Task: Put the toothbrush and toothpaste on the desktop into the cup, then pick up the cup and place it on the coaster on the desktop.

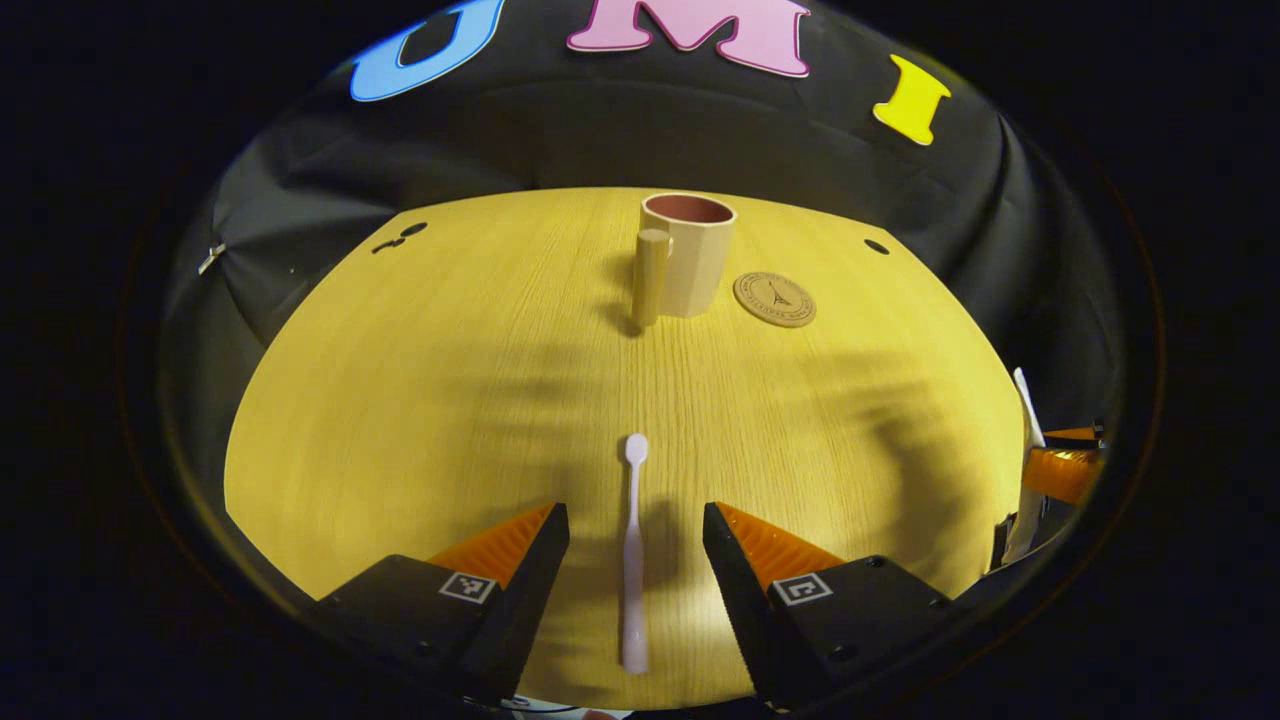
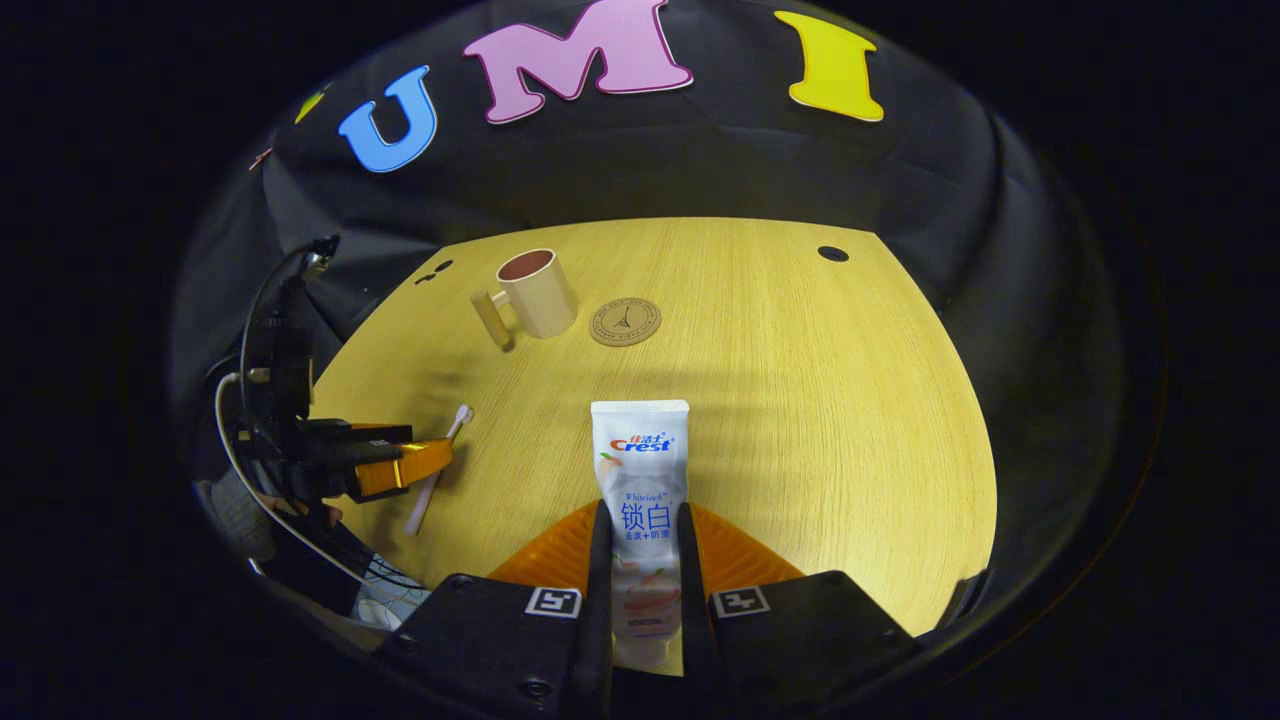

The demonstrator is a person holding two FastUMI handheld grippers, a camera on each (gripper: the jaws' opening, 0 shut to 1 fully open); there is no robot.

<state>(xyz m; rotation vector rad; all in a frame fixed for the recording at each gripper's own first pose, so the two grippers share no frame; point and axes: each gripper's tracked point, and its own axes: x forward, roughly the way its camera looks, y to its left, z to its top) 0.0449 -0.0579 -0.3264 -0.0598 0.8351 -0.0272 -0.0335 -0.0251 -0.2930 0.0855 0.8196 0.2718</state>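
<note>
A pale pink toothbrush (image 1: 634, 560) lies flat on the yellow wooden desktop (image 1: 450, 400), head pointing away, between the spread fingers of my left gripper (image 1: 636, 525), which is open around it. In the right gripper view the white toothpaste tube (image 2: 640, 480) is pinched at its lower part by both fingers of my right gripper (image 2: 640, 530). The beige cup (image 1: 690, 250) with a stick handle stands upright at the far middle, and the round brown coaster (image 1: 774, 298) lies just right of it. From the right gripper view I also see the cup (image 2: 536, 290), the coaster (image 2: 625, 321), the toothbrush (image 2: 437, 468) and the left gripper (image 2: 390, 465).
Small dark holes (image 1: 876, 246) mark the far corners of the desktop. The other gripper's edge (image 1: 1060, 465) shows at the right of the left gripper view. Cables (image 2: 250, 400) and a hand trail behind the left gripper. Black cloth walls the desktop at the back.
</note>
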